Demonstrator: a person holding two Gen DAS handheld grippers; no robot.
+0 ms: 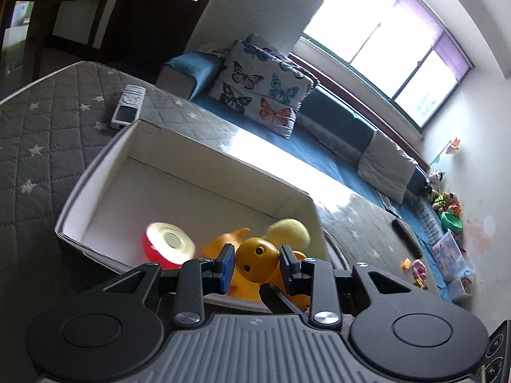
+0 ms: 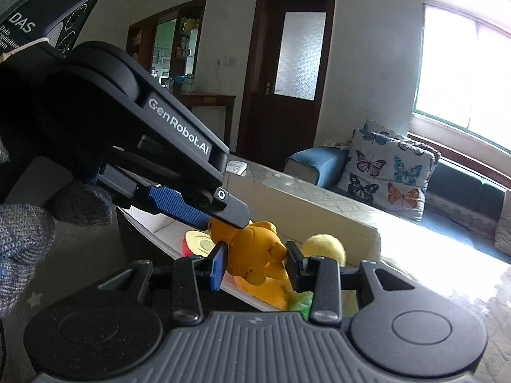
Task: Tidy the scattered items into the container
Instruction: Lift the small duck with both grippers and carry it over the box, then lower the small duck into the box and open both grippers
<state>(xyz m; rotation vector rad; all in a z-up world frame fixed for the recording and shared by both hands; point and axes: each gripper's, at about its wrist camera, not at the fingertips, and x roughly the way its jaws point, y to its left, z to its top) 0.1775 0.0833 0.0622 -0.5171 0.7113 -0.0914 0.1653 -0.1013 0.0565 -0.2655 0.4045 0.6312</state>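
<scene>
Home living room, sofa (image 1: 335, 134) (butterfly cushion (image 1: 258, 89)), window (image 1: 399, 48)

White lettering "GenRobot.AI" runs along the black arm of the left claw (image 2: 223, 220), seen from the right wrist camera. Above it, a dark grey device housing (image 2: 41, 22) carries a white "DAS" with smaller lines beneath, partly cut off, reading roughly "Data Acquisition System".

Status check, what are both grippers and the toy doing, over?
Left gripper and right gripper both clamped on orange toy, above white box. Nothing blocking.
</scene>
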